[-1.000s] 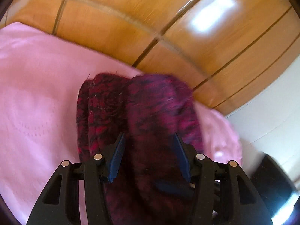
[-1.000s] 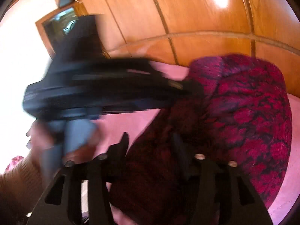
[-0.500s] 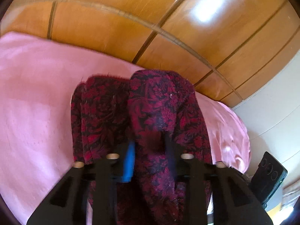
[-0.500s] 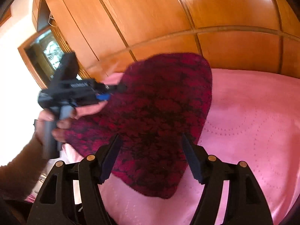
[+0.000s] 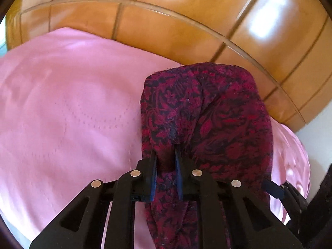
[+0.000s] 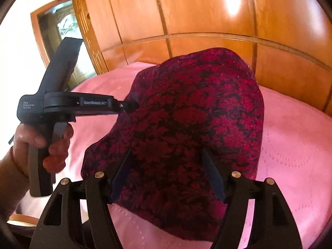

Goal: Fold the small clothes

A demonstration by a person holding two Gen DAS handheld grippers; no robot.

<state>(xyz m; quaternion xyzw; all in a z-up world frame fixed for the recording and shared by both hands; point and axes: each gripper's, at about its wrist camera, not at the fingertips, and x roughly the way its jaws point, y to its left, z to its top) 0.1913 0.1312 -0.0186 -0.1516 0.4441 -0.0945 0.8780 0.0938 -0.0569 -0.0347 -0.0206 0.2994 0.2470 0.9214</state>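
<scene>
**Soft patterned cloth held over a pink bed**

I see a dark red and black patterned cloth [image 6: 186, 124], soft and limp, draped in loose folds above the pink bed [image 5: 62, 114]. A wooden headboard [image 5: 166, 31] stands behind. My left hand-held gripper [image 5: 166, 159] is pinched on a gathered ridge of the cloth near its edge. My right hand-held gripper [image 6: 166, 166] has just been opening; its jaws stand wide, the cloth lying between them but not pressed. I judge the cloth light and floppy, likely to sag and bunch wherever unsupported. It looks best taken by two corners or along one edge, so it hangs flat before folding.
</scene>
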